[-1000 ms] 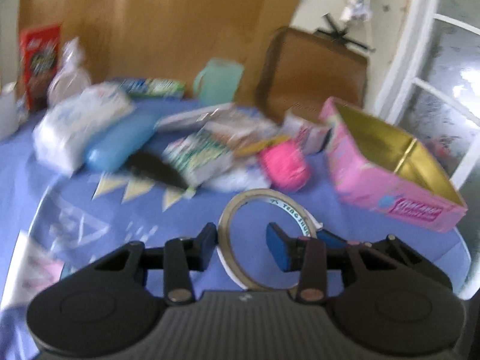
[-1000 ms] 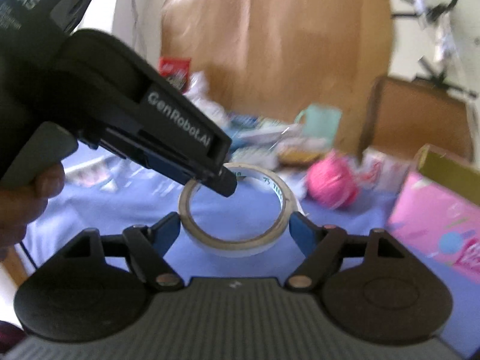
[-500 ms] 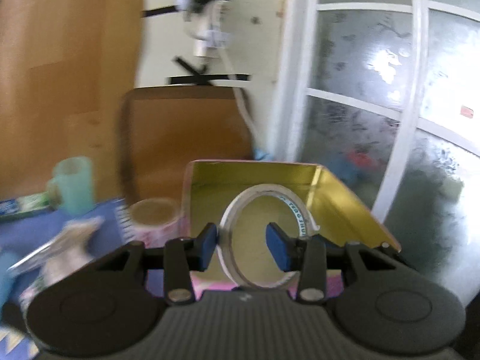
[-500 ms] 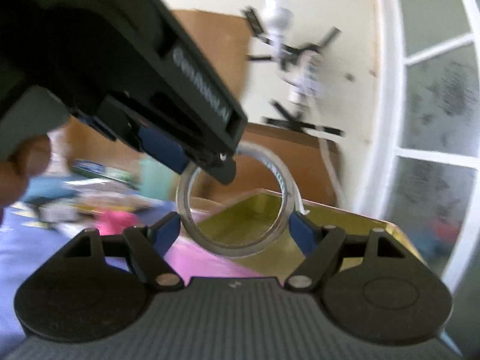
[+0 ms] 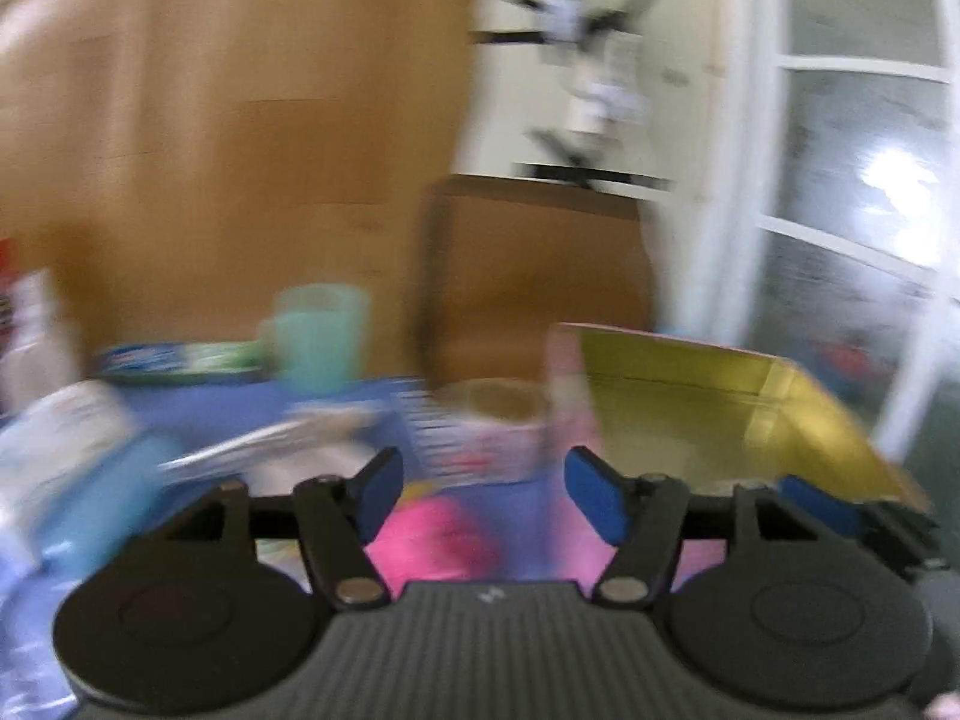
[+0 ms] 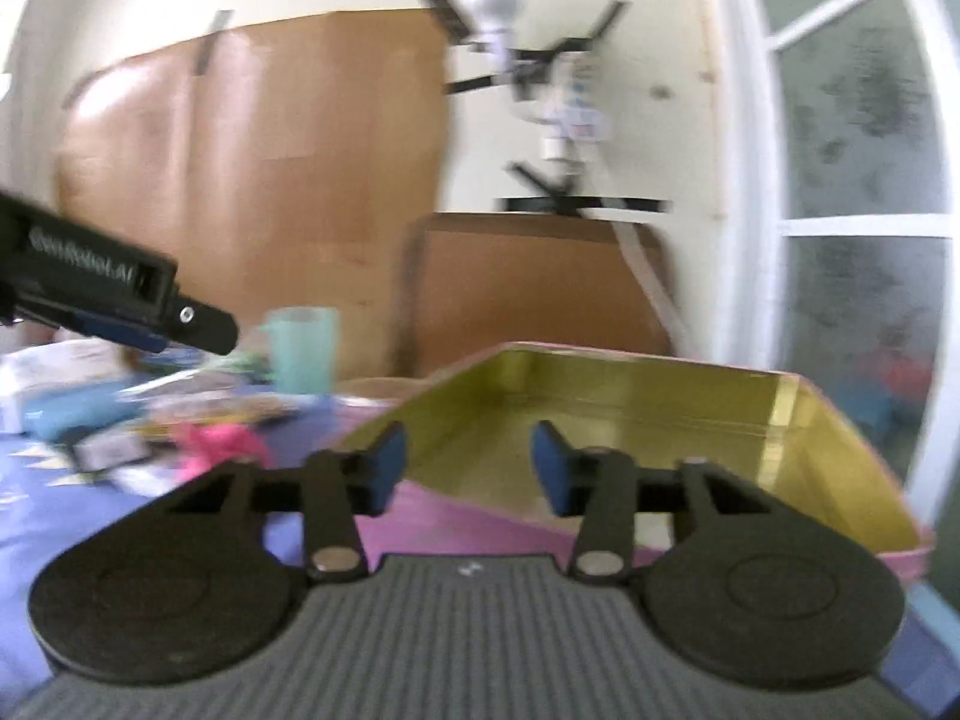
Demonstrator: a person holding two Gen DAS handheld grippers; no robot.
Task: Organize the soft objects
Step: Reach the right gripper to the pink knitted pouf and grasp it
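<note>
Box (image 6: 648,414), pink outside and gold inside, is sitting open on the blue desk (image 6: 36,504), just ahead of the right tongs (image 6: 468,462). Their jaws have just been closing, gripping nothing. At ten o'clock, the left tongs (image 5: 477,489) have just been opening, likewise released. Pink yarn (image 6: 222,444) is lying among blurred clutter beyond.

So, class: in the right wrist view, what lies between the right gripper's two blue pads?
Nothing is held there. Between the right gripper pads, the right wrist view shows only the gold inside of the pink box beyond.
</note>
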